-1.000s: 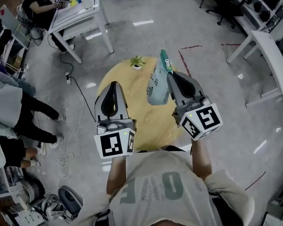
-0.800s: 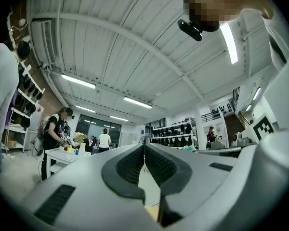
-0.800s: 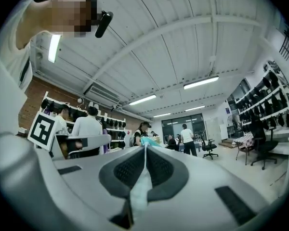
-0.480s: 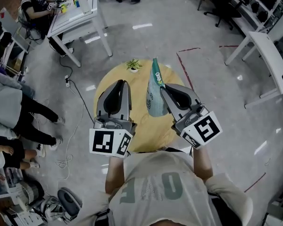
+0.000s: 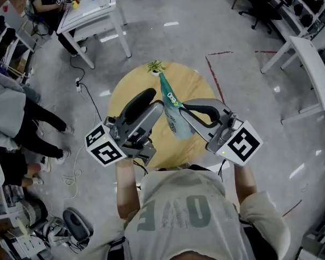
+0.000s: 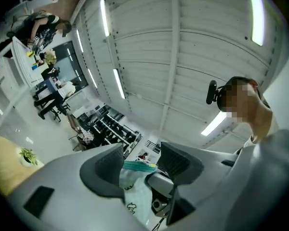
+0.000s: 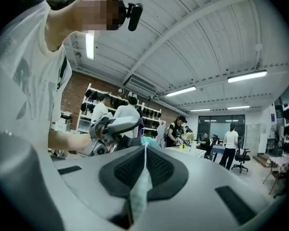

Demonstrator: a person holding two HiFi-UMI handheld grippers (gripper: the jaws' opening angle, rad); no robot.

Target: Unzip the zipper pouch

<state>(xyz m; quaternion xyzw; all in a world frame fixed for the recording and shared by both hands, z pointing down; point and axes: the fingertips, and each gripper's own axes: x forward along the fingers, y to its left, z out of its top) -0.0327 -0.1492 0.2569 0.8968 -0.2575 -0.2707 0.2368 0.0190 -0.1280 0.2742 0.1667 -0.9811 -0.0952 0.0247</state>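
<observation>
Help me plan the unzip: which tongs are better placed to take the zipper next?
Likely left. The left tongs have just been opening with the zipper edge between them; the right tongs are shut on the pouch.

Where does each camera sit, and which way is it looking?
Head view: on the person's head, looking steeply down at the table, pouch, left tongs and right tongs; their shirt shows.
Left gripper view: rides the left tongs, looking up at the ceiling; the tongs have just been opening, with the pouch top between them; a shoulder shows.
Right gripper view: rides the right tongs, looking level across the room; shut on the pouch; the shirt shows.
Shared: all three see the pouch.
</observation>
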